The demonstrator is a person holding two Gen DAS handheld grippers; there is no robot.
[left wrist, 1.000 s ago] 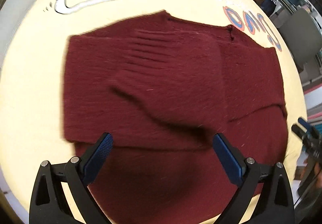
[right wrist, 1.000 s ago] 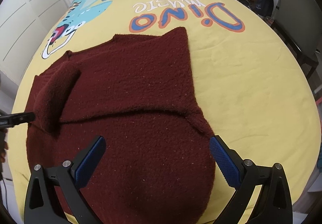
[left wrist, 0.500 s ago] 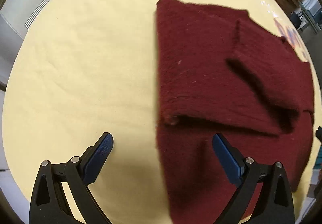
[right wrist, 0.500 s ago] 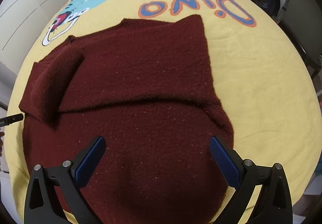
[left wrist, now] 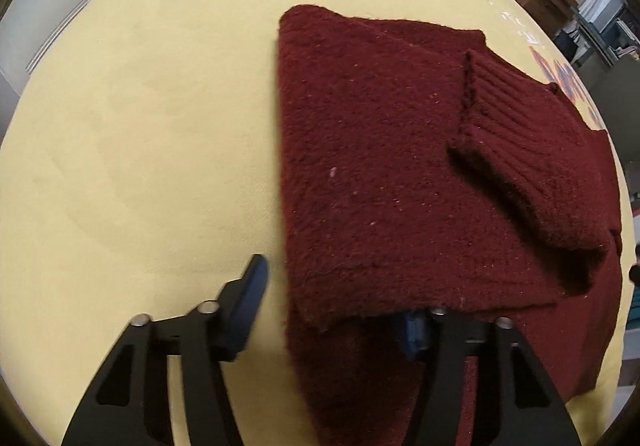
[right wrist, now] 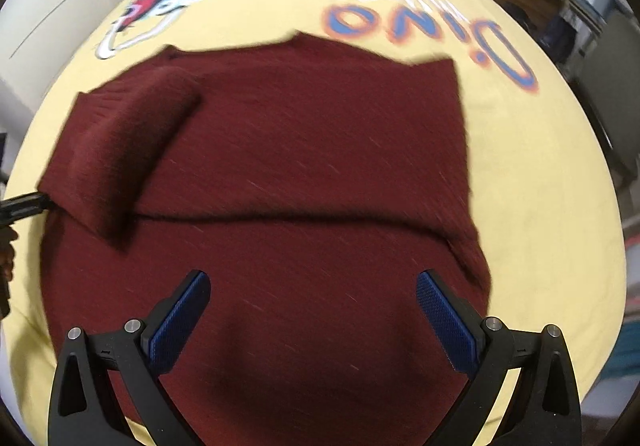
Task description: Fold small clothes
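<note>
Left gripper (left wrist: 332, 306) closing, one finger under sweater (left wrist: 400, 173)

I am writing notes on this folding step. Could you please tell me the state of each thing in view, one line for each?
Maroon sweater: partly folded, flat on the bed, ribbed sleeve laid across the top.
Left gripper: jaws just closing over the sweater's near left edge, one finger tucked under a fold; grip not confirmed.
Right gripper: open, above the sweater's lower part, holding nothing.
Yellow bedcover: spread smooth under the sweater.
</note>
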